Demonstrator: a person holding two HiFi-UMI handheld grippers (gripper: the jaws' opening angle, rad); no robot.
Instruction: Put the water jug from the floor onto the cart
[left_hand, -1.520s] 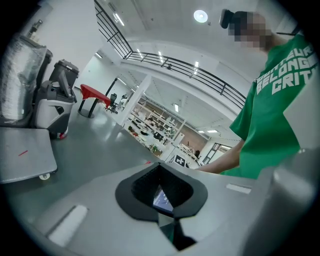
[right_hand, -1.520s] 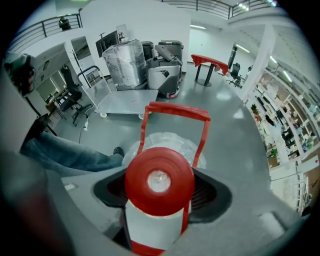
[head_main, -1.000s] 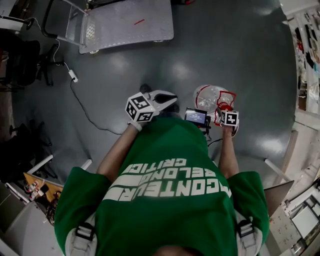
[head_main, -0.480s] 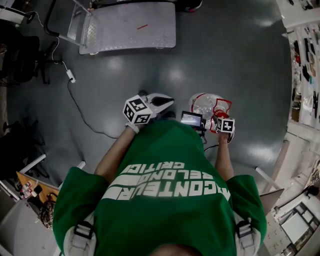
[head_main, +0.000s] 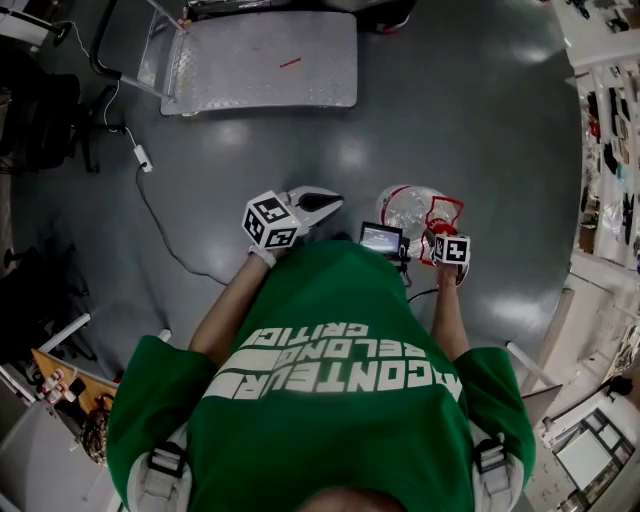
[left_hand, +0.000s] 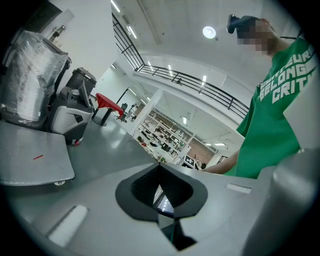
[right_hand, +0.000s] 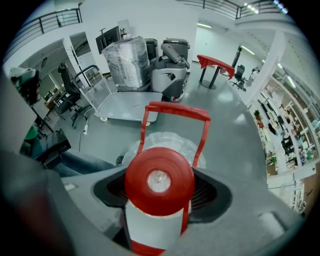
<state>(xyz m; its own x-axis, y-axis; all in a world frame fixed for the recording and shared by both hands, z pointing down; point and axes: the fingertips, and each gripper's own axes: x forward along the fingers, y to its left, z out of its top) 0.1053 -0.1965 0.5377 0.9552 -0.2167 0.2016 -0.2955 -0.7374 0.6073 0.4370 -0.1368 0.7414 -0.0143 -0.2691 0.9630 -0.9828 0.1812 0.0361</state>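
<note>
My right gripper (right_hand: 161, 210) has its jaws clamped on the neck of the water jug (right_hand: 159, 180), just under the red cap. The jug's clear body and red handle reach out beyond the jaw tips. My left gripper (left_hand: 162, 202) carries nothing, and its jaws are pressed together. Farther out, well ahead of both sets of jaws, the flat grey cart (head_main: 260, 60) stands on the floor (head_main: 480, 120), with a small red mark on its deck.
</note>
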